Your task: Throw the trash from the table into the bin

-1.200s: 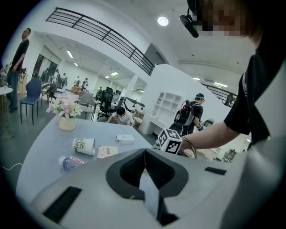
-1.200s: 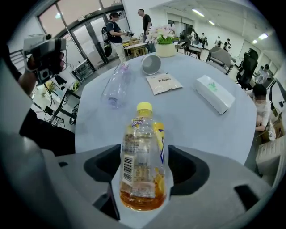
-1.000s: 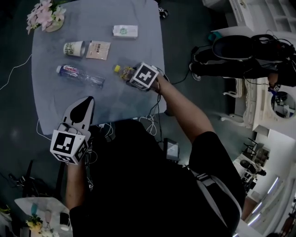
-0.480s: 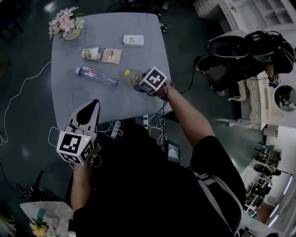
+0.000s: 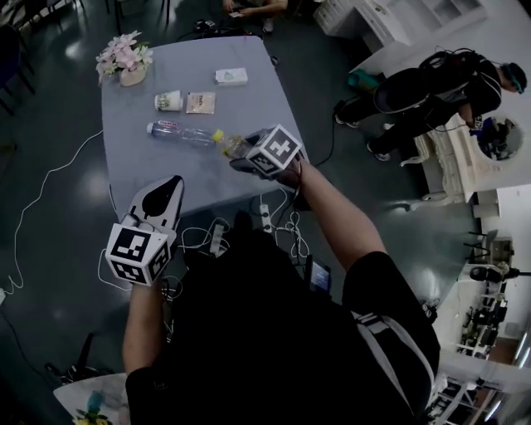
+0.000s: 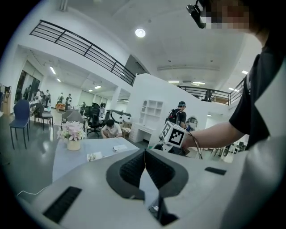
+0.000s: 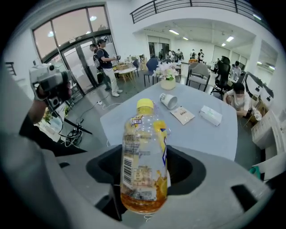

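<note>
At the grey table's [image 5: 249, 108] near edge, your right gripper [image 5: 241, 156] clamps the yellow-capped bottle [image 7: 144, 165] lengthwise, cap pointing away from you, while your left gripper [image 5: 170, 187] hangs with jaws together, empty.

- Flowers [image 5: 124, 60] in a pot: upright at the far left corner of the table [image 5: 249, 124].
- White cable [image 5: 50, 178]: loose on the floor, left of the table.
- Power strip [image 5: 265, 217] among tangled cables: on the floor just off the near edge.
- Person [image 5: 431, 87] in dark clothes with a backpack, bent forward: well right of the table, beside white shelving [image 5: 390, 17].
- Second person [image 5: 253, 7]: crouched beyond the far edge.
- Blue chair [image 6: 21, 118]: well left of the table.
</note>
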Demonstrator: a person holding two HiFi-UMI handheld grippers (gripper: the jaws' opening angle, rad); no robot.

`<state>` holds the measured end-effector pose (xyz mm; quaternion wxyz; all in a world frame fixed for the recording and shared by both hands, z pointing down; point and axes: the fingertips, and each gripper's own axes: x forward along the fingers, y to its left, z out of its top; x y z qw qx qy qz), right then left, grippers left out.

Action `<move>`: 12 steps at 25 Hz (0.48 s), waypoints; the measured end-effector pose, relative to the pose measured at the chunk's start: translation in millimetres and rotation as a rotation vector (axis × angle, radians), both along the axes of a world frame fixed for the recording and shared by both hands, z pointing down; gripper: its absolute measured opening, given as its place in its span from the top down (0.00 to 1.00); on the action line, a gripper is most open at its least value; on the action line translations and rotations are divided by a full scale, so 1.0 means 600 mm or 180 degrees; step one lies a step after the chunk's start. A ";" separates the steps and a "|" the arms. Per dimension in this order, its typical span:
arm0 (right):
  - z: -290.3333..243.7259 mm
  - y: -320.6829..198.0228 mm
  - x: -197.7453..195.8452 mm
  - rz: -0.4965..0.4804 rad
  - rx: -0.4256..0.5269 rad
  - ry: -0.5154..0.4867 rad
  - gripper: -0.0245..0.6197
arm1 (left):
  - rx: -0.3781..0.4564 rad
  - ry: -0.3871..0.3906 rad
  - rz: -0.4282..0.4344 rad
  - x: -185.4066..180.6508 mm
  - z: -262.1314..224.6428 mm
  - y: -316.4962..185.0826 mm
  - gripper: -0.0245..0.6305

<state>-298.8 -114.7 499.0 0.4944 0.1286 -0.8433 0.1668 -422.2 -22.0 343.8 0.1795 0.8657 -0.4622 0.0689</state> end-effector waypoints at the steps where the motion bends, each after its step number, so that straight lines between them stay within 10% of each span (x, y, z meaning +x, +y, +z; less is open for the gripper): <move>1: -0.016 0.011 -0.003 0.0021 0.0016 -0.0054 0.51 | 0.0014 0.0009 0.0038 0.002 -0.004 0.004 0.94; 12: -0.130 0.073 0.082 0.0377 0.0258 -0.0549 0.51 | 0.0160 -0.0019 0.0527 0.109 -0.036 -0.014 0.94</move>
